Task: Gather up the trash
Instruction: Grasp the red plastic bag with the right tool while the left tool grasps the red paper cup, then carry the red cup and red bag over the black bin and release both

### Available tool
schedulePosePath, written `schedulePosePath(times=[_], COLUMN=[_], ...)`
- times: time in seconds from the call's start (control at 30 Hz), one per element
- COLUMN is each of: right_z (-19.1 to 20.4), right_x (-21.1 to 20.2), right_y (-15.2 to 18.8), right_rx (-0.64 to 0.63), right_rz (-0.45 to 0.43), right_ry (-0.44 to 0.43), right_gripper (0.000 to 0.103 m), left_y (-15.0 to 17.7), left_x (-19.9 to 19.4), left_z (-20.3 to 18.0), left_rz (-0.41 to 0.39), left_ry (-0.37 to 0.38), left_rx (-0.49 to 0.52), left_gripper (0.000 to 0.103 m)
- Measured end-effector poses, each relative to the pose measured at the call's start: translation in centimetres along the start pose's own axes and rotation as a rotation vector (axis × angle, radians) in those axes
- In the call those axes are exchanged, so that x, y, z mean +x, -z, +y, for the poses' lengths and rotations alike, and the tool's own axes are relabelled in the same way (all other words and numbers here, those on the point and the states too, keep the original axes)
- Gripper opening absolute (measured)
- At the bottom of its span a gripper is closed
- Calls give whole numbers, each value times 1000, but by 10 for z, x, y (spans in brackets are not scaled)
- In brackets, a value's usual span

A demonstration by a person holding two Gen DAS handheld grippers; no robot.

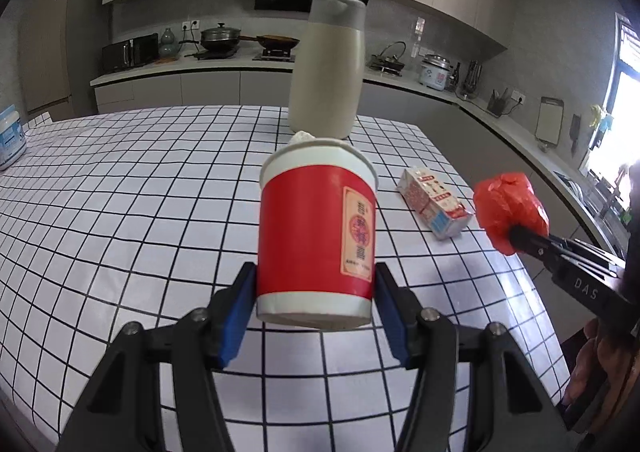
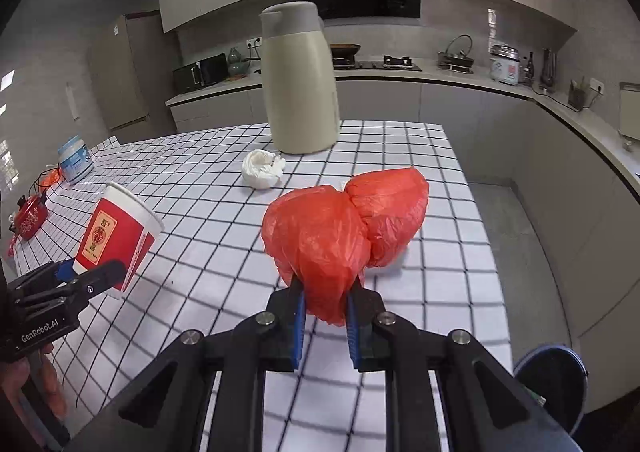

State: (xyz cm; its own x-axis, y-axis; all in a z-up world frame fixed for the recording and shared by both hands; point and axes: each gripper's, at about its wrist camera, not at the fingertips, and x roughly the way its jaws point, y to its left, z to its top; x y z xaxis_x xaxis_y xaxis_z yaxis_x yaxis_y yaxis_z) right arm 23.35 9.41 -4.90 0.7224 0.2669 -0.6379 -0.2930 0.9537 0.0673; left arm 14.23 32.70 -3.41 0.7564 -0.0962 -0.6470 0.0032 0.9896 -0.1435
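My left gripper (image 1: 316,288) is shut on a red and white paper cup (image 1: 316,232), held above the checked table; the cup also shows in the right wrist view (image 2: 116,236). My right gripper (image 2: 325,292) is shut on a crumpled red plastic bag (image 2: 344,228), held above the table; the bag also shows in the left wrist view (image 1: 510,207). A crushed milk carton (image 1: 434,201) lies on the table's right side. A crumpled white tissue (image 2: 262,167) lies in front of the jug.
A tall beige thermos jug (image 1: 326,71) stands at the table's far edge. A white jar (image 2: 74,159) and a small red teapot (image 2: 28,215) stand at the left end. A dark round bin (image 2: 554,376) stands on the floor beyond the table's right edge (image 2: 508,332).
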Motion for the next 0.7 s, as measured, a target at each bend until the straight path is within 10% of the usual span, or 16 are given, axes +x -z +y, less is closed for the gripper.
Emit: schedulePosePath(times=[0.7], right_z=[-71], right_x=[-108], right_y=[63], right_rx=[69], right_rz=[-45], right_ry=[88], right_gripper=[18], left_y=[28], left_x=[-28], left_z=[-96], left_rz=[-4], left_ry=[88], left_rx=[97], left_gripper=[59])
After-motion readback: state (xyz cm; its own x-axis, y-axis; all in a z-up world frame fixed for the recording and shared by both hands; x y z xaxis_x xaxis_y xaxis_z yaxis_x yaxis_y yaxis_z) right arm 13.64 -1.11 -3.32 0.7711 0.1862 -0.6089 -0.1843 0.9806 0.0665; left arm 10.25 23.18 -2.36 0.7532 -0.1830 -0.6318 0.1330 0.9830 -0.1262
